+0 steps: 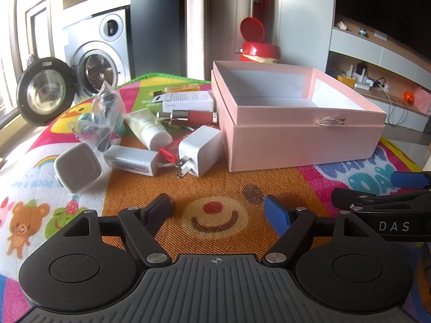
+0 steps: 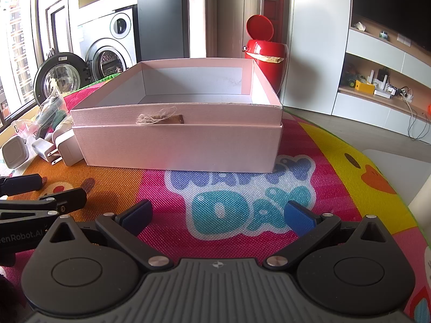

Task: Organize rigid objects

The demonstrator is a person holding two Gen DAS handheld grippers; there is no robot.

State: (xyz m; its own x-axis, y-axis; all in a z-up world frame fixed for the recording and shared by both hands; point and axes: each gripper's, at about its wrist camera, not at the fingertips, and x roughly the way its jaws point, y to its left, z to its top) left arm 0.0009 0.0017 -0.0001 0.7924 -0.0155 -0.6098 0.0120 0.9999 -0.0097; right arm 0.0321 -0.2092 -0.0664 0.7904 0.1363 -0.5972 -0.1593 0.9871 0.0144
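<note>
a: start near. your left gripper (image 1: 219, 210) hangs low over the colourful woven play mat (image 1: 215, 183) with its jaws spread wide and nothing between them. your right gripper (image 2: 218, 215) is the same: wide apart, empty, just right of the left one.

b: so what do i take first?

a: i'd judge the white square wall charger with two metal prongs (image 1: 198, 150). it lies nearest, just left of the box's near corner. beside it on the left lie the white oblong adapter (image 1: 132, 160) and the grey rounded-square plug block (image 1: 77, 168).

b: how do i grip it?

a: close on its flat sides, not the prongs; hard plastic will likely slip if pinched at a corner. a red-tipped tube (image 1: 168, 152) touches it, so lift straight up.

b: and then?

a: carry it right and farther, over the rim of the open pink cardboard box (image 1: 296, 145), which looks empty inside. lower before letting go. farther left waits the white cream tube (image 1: 148, 129) and a crumpled clear bag (image 1: 105, 115).
</note>
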